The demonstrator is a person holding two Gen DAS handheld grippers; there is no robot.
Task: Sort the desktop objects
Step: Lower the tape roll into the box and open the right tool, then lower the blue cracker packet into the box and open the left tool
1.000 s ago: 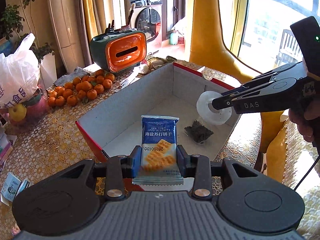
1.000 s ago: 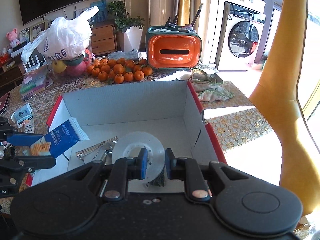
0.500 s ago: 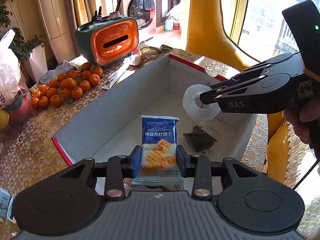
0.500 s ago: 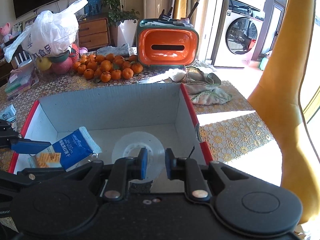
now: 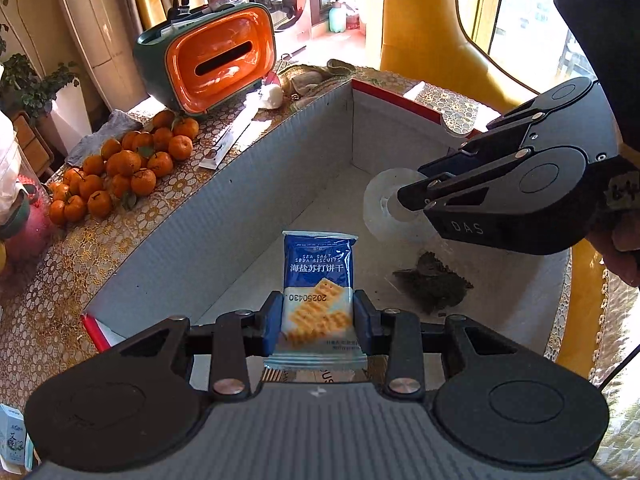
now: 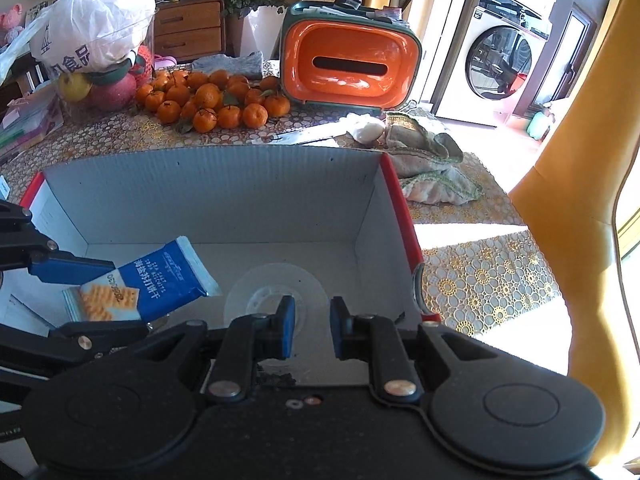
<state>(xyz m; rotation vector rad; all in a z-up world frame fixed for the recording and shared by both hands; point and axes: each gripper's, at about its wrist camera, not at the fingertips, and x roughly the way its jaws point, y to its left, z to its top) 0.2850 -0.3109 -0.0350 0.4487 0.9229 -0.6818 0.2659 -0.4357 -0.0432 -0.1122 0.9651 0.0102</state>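
Cardboard box [image 6: 224, 200] fills the worktop [image 6: 492, 272]; inside, left tongs [image 5: 316, 316] still clamp the biscuit packet [image 5: 318, 280] at 9 o'clock, while right tongs [image 6: 312, 330], closed earlier, now gape, clear disc [image 6: 276, 292] freed.

Blue biscuit packet [image 5: 318, 276], red-rimmed grey box [image 5: 224, 216], orange tangerines [image 5: 120, 168], gold floral-patterned tablecloth [image 6: 492, 280].

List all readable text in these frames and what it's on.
"SEA SALT SODA BISCUITS", "海盐苏打饼干", "20250430": biscuit packet in the left gripper.
"DAS": right gripper body.
"食品": white plastic bag, partly cut off.
Small carton at table edge: too blurred.
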